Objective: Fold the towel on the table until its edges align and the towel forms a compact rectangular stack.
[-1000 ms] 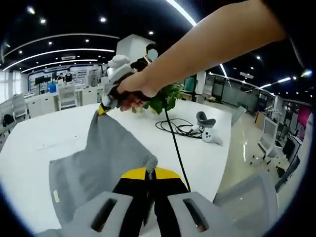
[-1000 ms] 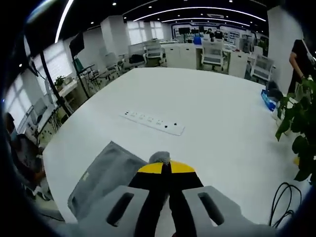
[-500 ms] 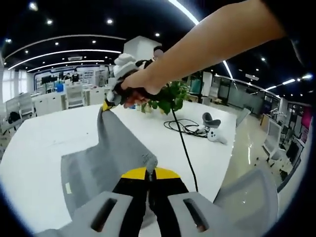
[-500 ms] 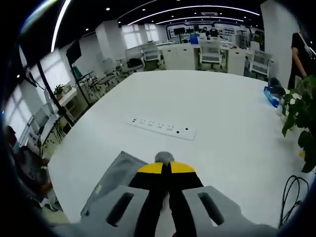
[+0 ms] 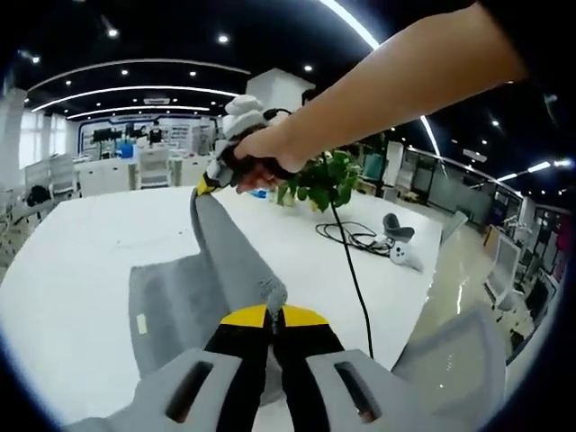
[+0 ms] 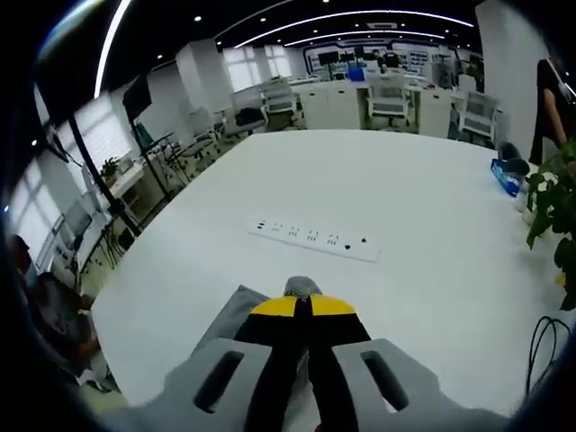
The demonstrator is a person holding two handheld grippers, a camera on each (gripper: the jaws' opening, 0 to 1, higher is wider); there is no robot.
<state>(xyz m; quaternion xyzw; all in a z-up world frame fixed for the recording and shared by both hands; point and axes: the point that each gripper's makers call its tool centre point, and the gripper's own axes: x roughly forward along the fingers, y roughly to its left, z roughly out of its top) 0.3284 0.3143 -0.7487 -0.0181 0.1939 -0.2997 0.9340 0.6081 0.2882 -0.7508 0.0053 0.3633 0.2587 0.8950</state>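
A grey towel [image 5: 193, 288] hangs stretched between both grippers above the white table [image 5: 72, 243]. My left gripper [image 5: 273, 312] is shut on one corner, a tuft of cloth poking out above its yellow tips. In the left gripper view the right gripper [image 5: 209, 184], held by a person's hand [image 5: 256, 157], pinches the far corner and lifts that edge into a ridge. In the right gripper view my right gripper [image 6: 302, 301] is shut on a towel corner [image 6: 300, 286]; the rest of the cloth [image 6: 236, 310] droops below left.
A white power strip [image 6: 314, 241] lies on the table ahead of the right gripper. A potted plant [image 5: 319, 180], black cables [image 5: 353, 238] and a white controller [image 5: 400, 245] sit toward the table's far end. An office chair [image 5: 459, 360] stands by the near edge.
Both hands have raised and carried the towel further; less cloth shows in the right gripper view, and the power strip has come nearer. The lifted edge looks tauter and steeper.
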